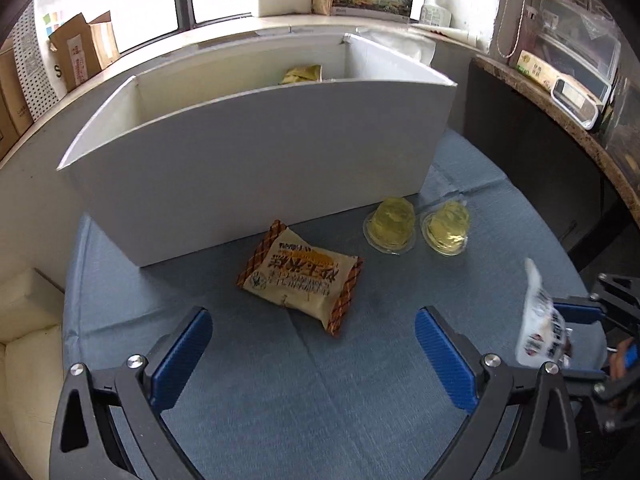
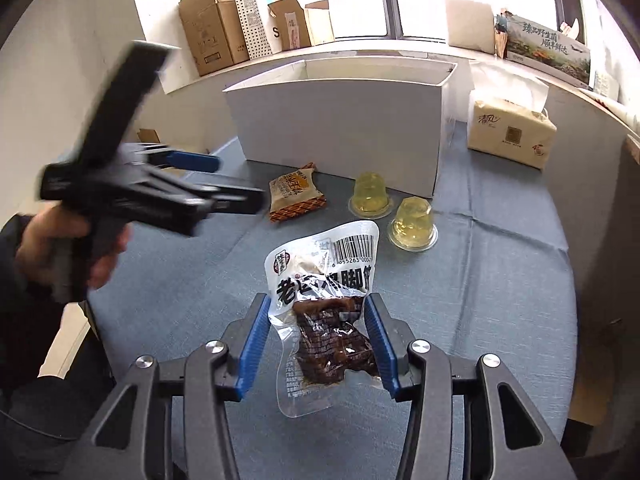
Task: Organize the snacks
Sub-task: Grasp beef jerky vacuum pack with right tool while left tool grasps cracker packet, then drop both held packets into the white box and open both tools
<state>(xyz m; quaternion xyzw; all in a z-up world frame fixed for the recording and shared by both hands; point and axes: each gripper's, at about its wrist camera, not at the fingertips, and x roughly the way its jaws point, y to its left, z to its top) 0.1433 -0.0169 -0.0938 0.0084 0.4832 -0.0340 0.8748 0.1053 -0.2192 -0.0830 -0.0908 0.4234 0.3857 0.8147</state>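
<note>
My right gripper [image 2: 316, 322] is shut on a clear vacuum pack of dark meat [image 2: 324, 316] with a white label and holds it above the blue cloth; the pack also shows in the left wrist view [image 1: 540, 320]. My left gripper [image 1: 314, 330] is open and empty, just short of a beige and brown biscuit packet [image 1: 302, 276] that lies in front of the white box [image 1: 256, 160]. Two yellow jelly cups [image 1: 390, 224] [image 1: 446, 226] sit right of the packet. A yellow packet [image 1: 302, 74] lies inside the box.
A tissue pack [image 2: 512, 132] lies right of the box on the blue cloth [image 2: 500, 280]. Cardboard boxes [image 2: 212, 28] and a printed carton [image 2: 546, 48] stand on the window sill behind. A dark counter [image 1: 560, 92] runs along the right.
</note>
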